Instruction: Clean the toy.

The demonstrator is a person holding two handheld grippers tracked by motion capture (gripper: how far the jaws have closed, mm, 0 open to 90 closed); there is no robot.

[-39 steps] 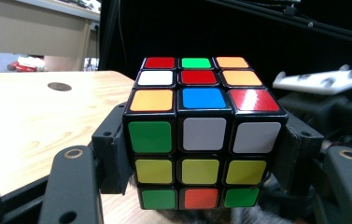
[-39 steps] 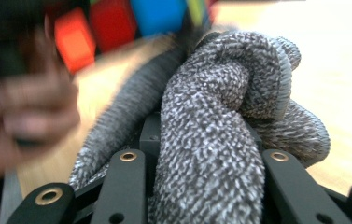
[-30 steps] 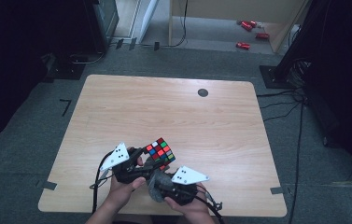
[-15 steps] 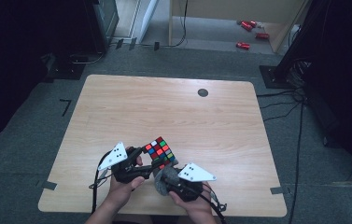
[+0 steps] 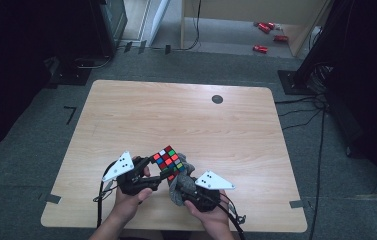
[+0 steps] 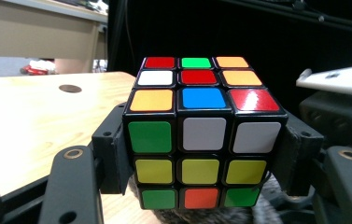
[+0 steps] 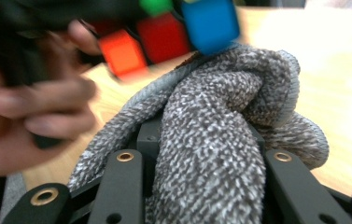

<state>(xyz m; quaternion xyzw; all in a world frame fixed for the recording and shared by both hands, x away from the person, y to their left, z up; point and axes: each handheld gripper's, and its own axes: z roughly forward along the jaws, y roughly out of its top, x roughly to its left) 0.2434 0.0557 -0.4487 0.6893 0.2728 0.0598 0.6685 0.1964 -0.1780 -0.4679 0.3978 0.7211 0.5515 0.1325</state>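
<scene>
High view: left gripper (image 5: 160, 172) clamps the puzzle cube (image 5: 169, 161) steady above the worktop (image 5: 186, 120); right gripper (image 5: 180, 186), closed on a grey cloth (image 5: 182, 181), wipes beneath the cube.

Even overhead light falls on the pale wooden table (image 5: 186, 125), while the surrounding floor and edges sink into darkness. In the left gripper view the multicoloured puzzle cube (image 6: 201, 135) is sharp, with glare on its red top sticker. In the right gripper view the grey knitted cloth (image 7: 220, 140) is crisp, while the cube above it and the person's fingers (image 7: 38, 112) beside it are blurred.
</scene>
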